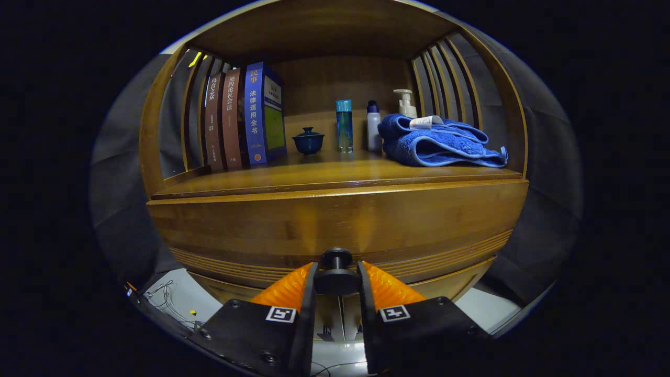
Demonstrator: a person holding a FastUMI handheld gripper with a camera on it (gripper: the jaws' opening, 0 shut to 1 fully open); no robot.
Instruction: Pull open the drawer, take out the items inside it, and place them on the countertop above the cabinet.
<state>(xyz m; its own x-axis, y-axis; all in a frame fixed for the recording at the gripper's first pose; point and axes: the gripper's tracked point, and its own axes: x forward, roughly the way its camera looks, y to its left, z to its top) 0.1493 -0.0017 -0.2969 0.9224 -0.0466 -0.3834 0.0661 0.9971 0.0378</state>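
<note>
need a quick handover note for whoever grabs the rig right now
Tongs: fingers pressed on either side of the black drawer knob.
Drawer: front looks flush with the cabinet, not pulled out yet; contents hidden.
Countertop: books, lidded cup, bottles and a blue towel at the back; bare wood along the front.
Done: knob gripped.
Left: pull the drawer open, lift items out, set them on the countertop.

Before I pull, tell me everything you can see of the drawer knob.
The round black drawer knob is dark and matte, with a small cap in front of a wider disc. It stands out from the glossy brown wooden drawer front, low at its middle. It sits between the orange ribbed fingers of the gripper, which seem to press on both its sides. The drawer looks closed.
</note>
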